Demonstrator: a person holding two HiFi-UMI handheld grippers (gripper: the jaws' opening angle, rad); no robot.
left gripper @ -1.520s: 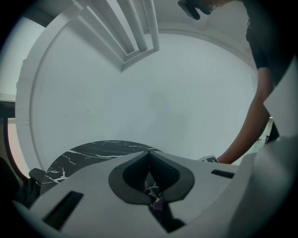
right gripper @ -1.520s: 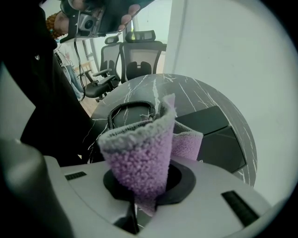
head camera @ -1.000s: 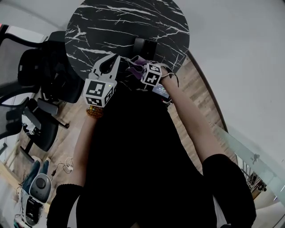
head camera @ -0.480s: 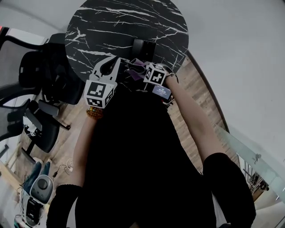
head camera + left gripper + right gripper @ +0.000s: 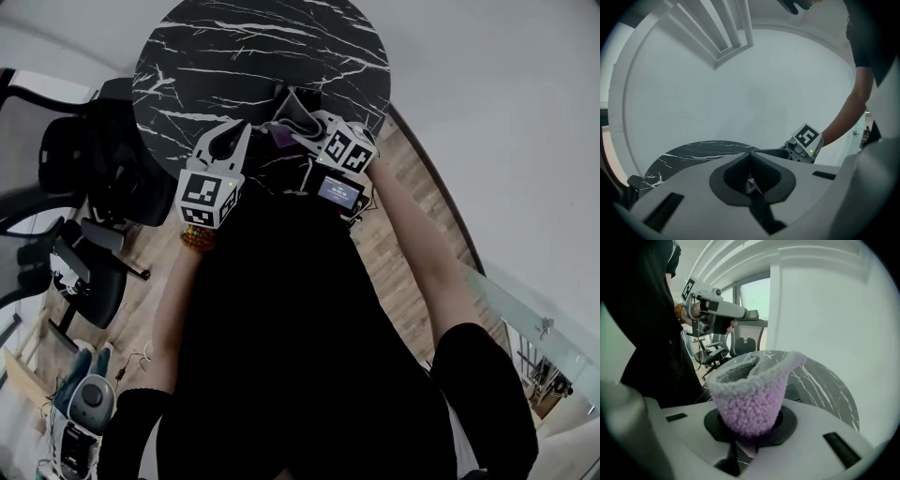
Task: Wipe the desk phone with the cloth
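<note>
Near the table's near edge, my right gripper is clamping the purple cloth just beside the dark desk phone; my left gripper is hovering alongside, jaws together, empty.

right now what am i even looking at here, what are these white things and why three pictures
A person holds a white two-jaw gripper in each hand. One picture looks down from a camera on their head; the other two come from cameras riding on the grippers. Below is a round black marble table with white veins. The left gripper is shut and empty. The right gripper is clamped on a fluffy lilac-and-grey cloth. A dark boxy object on the table is probably the desk phone.
</note>
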